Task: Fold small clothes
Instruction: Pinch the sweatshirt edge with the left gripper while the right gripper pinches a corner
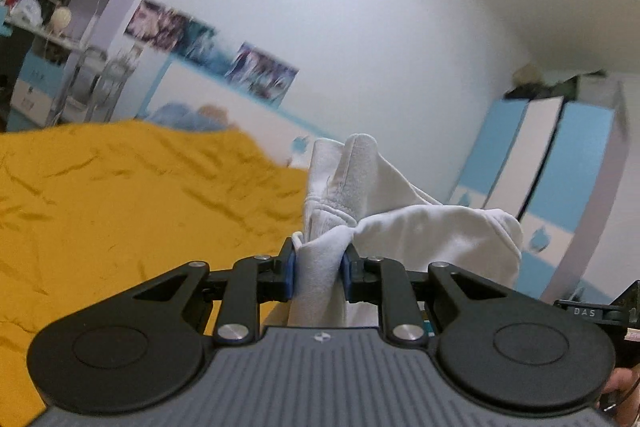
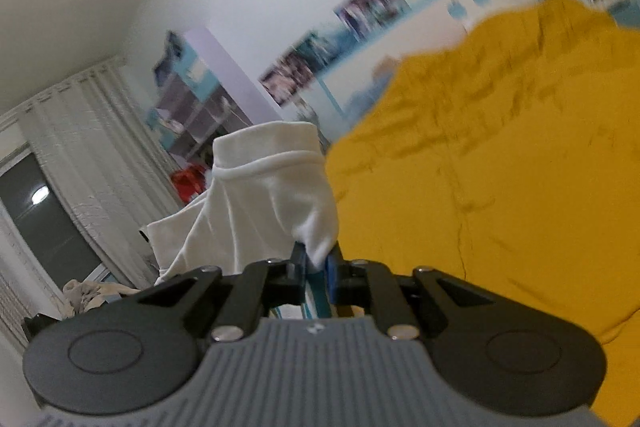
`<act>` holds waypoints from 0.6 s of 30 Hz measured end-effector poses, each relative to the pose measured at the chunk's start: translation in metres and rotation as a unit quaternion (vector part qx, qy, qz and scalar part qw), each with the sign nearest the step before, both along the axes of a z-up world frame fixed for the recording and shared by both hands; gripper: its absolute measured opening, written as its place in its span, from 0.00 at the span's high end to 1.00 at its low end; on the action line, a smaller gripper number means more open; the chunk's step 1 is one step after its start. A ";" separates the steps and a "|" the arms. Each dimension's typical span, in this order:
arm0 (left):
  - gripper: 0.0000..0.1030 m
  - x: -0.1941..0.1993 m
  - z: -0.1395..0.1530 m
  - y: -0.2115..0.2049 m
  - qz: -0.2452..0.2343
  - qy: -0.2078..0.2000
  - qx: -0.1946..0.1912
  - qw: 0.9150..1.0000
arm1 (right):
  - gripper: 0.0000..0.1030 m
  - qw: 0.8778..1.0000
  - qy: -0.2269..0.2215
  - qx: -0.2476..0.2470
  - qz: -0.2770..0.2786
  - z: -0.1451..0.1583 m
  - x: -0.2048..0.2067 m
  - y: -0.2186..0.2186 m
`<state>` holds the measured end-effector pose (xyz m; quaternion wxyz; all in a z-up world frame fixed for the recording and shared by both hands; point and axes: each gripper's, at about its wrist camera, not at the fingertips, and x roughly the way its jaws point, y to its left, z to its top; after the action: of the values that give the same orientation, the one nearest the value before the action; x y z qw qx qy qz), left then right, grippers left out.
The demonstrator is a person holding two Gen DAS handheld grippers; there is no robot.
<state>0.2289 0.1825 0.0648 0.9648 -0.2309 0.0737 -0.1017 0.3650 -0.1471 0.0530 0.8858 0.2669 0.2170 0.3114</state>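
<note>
White garment (image 1: 400, 211) pinched by left tongs (image 1: 319, 269) and right tongs (image 2: 318, 269), above yellow bedspread (image 1: 120, 187)

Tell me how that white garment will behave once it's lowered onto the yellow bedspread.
The white garment is probably floppy: it bunches and droops past the left gripper. It looks light, held by a pinch in the right gripper. It will likely crumple unless kept taut.

Each camera sits just behind its own fingers and looks forward, very near the cloth (image 1: 400, 223). Both views share the yellow bed (image 2: 500, 167) and the wall posters (image 1: 260, 71).
</note>
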 end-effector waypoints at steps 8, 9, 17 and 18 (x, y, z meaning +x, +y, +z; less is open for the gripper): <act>0.77 -0.073 0.032 -0.042 -0.041 -0.019 0.009 0.999 | 0.96 0.999 -0.022 -0.020 -0.017 0.045 -0.111 -0.062; 0.77 -0.078 0.031 -0.045 -0.047 -0.011 0.006 0.999 | 0.96 1.000 -0.014 -0.022 -0.017 0.046 -0.120 -0.068; 0.77 -0.061 -0.030 -0.045 -0.071 0.110 -0.020 0.991 | 0.95 0.995 0.078 -0.055 -0.031 -0.011 -0.146 -0.086; 0.77 -0.057 -0.039 -0.045 -0.069 0.122 -0.012 0.990 | 0.95 0.994 0.085 -0.064 -0.031 -0.022 -0.142 -0.085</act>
<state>0.1721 0.1379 0.0260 0.9365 -0.2475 0.2057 -0.1397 0.2231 -0.2320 0.0313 0.8890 0.2414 0.3024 0.2450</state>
